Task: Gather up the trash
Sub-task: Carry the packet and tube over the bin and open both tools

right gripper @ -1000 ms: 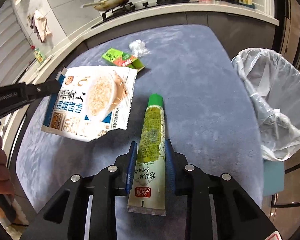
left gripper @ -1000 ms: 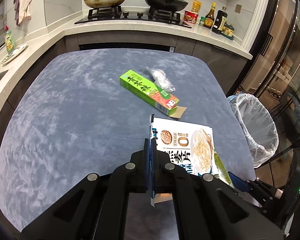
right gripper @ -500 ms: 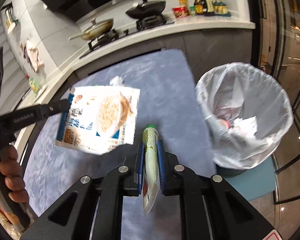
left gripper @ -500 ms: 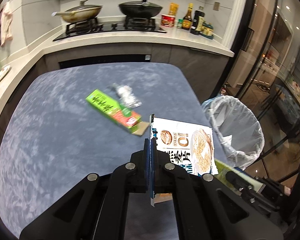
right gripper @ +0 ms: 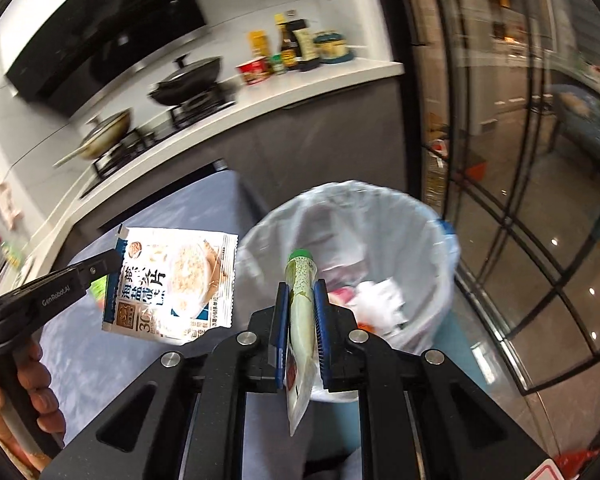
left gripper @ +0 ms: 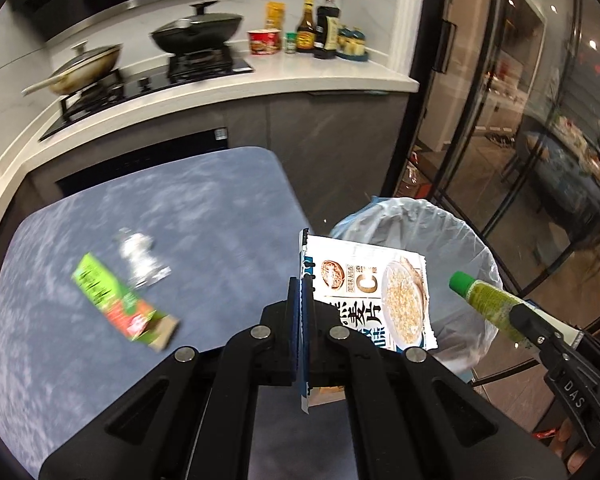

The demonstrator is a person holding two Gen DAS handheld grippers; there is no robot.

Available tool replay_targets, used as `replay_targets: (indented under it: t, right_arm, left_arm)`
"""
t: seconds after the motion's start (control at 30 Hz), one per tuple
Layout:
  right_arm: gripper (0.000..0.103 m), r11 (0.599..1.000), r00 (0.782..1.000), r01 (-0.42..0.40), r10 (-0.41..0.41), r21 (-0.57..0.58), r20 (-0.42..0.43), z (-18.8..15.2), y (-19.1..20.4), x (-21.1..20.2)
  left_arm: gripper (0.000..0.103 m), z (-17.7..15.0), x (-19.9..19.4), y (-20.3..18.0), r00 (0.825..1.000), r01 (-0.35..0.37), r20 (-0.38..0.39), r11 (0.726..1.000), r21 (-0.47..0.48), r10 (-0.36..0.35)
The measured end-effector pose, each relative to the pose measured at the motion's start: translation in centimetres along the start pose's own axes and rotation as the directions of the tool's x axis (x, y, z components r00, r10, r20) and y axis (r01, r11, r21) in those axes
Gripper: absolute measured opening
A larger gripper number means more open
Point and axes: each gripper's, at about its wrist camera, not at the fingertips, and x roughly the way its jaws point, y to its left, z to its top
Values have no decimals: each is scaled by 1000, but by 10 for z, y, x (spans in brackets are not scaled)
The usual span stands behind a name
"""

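My left gripper (left gripper: 302, 284) is shut on the left edge of a white cereal packet (left gripper: 374, 300), which hangs in the air beside the table's right edge, partly over the bin. In the right wrist view the cereal packet (right gripper: 172, 280) is pinched by the left gripper (right gripper: 114, 260). My right gripper (right gripper: 301, 285) is shut on a green-capped tube (right gripper: 300, 292), held above the white-lined trash bin (right gripper: 428, 216). The left wrist view shows the tube (left gripper: 482, 300) over the bin (left gripper: 464, 232). A green box (left gripper: 120, 300) and a crumpled clear wrapper (left gripper: 140, 258) lie on the blue table (left gripper: 80, 360).
Trash lies inside the bin. Behind the table runs a white counter (left gripper: 300, 76) with a stove, two pans and bottles. Glass doors with black frames (right gripper: 520, 220) stand to the right of the bin. A person's hand (right gripper: 32, 384) grips the left gripper's handle.
Both grippers swung right from over the table toward the bin, carrying the packet and the tube. The right gripper closed on the tube and lifted it off the table.
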Motion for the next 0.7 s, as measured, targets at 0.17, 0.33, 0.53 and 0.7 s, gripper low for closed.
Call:
replay_targets:
  t: [0.17, 0.33, 0.53, 0.7]
  right_arm:
    - [12, 999, 999, 43, -43, 18, -21, 11, -22, 18]
    - [13, 998, 997, 58, -57, 18, -43, 15, -29, 33]
    - [17, 998, 999, 45, -44, 34, -31, 20, -31, 39]
    - [19, 999, 999, 39, -38, 34, -14, 24, -28, 36]
  left_arm:
    - [0, 12, 30, -36, 999, 17, -30, 999, 43, -15]
    - [1, 17, 52, -61, 997, 41, -63, 997, 65, -37]
    - [25, 18, 63, -70, 996, 51, -78, 997, 61, -46]
    - [37, 17, 58, -69, 998, 43, -57, 997, 59, -39]
